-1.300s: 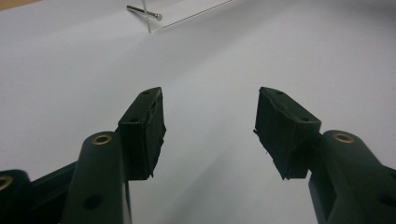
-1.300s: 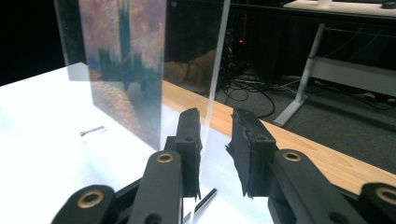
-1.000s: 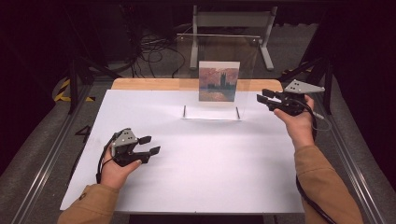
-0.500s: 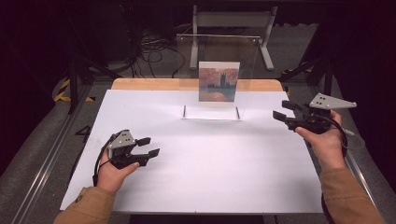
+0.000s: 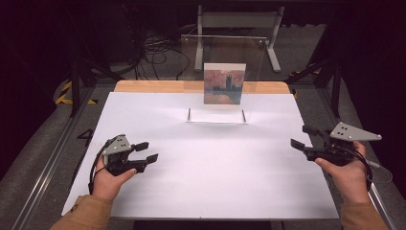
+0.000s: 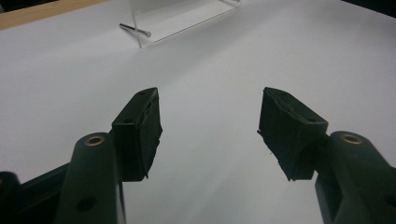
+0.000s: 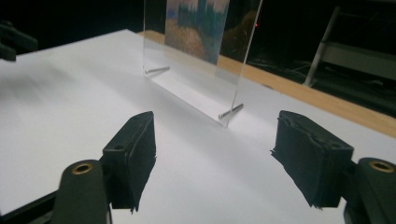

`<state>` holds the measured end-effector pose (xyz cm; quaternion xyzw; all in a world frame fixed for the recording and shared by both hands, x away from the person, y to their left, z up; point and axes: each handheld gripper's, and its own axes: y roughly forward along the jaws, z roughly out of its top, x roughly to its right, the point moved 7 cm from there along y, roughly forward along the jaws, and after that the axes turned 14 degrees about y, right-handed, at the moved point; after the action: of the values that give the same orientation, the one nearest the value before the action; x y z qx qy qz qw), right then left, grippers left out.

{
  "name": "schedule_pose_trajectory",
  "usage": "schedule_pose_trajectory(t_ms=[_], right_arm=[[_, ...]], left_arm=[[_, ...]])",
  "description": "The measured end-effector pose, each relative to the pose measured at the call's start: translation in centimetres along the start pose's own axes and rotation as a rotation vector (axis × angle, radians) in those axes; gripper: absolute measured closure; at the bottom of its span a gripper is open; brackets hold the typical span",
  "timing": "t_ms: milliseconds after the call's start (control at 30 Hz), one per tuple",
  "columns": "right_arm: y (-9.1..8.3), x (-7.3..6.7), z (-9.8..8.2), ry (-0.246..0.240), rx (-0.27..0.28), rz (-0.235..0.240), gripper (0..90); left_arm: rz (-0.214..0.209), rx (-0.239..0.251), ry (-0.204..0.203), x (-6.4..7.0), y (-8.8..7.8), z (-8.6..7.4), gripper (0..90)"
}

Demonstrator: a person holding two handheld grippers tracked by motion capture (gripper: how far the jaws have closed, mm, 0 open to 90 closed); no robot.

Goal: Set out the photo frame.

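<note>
A picture stand (image 5: 216, 81) sits mid-table (image 5: 201, 187), seemingly toward its far edge.

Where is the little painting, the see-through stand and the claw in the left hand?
painting (image 5: 224, 84), high view, middle of the picture.
clear stand (image 7: 201, 86), right gripper view, on the bare pane below the picture.
left gripper (image 5: 146, 152), high view, midway between its two black fingertips.

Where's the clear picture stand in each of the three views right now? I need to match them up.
High view: the clear picture stand is upright at the table's far middle, between both tools.
Left gripper view: its bottom corner sits at the top edge, above and between the jaws.
Right gripper view: it stands upper centre, ahead of the jaws.
Shared landmark: the metal pin at its base.
</note>
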<state>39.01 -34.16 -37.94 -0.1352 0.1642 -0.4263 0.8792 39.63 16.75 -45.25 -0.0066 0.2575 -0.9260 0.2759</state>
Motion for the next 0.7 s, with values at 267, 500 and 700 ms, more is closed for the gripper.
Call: schedule_pose_trajectory(t_ms=[267, 500, 700], right_arm=[[0.4, 0.1, -3.2, 0.014, -0.044, -0.017, 28.5], [1.0, 0.5, -5.0, 0.052, -0.056, -0.026, 28.2], [2.0, 1.3, -7.7, 0.095, -0.07, -0.042, 28.2]], left_arm=[[0.007, 0.003, -0.006, 0.2, -0.7, -0.3, 38.7], [0.011, -0.001, -0.024, 0.1, -0.6, -0.9, 38.5], [0.017, 0.001, -0.042, -0.1, -0.4, -1.1, 38.4]])
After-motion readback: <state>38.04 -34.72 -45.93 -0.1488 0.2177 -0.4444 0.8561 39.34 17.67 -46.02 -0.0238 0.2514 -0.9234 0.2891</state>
